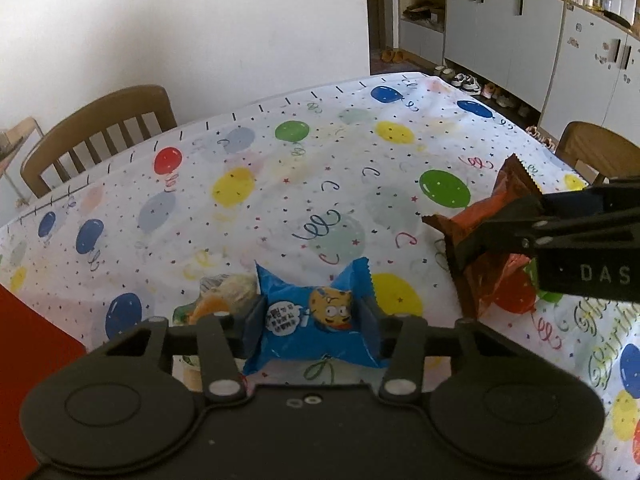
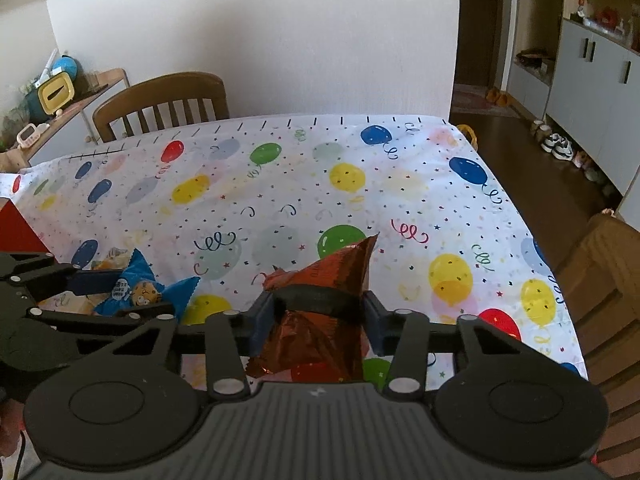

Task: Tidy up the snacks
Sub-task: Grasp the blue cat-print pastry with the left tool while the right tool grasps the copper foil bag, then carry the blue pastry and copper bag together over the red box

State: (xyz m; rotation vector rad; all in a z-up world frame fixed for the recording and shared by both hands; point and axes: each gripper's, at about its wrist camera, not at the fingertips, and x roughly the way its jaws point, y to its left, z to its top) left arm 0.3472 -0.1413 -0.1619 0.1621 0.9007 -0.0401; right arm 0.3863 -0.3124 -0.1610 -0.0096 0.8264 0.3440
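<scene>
My left gripper is shut on a blue snack packet with a cartoon cookie face, held above the balloon-print tablecloth. My right gripper is shut on a brown-orange foil snack packet, held up beside it on the right. In the left wrist view the right gripper and its foil packet show at the right. In the right wrist view the left gripper and blue packet show at the left. A pale orange-and-clear snack packet lies on the cloth behind the left finger.
A red box stands at the table's left edge; it also shows in the right wrist view. Wooden chairs stand at the far left and right. Grey cabinets and shoes line the far wall.
</scene>
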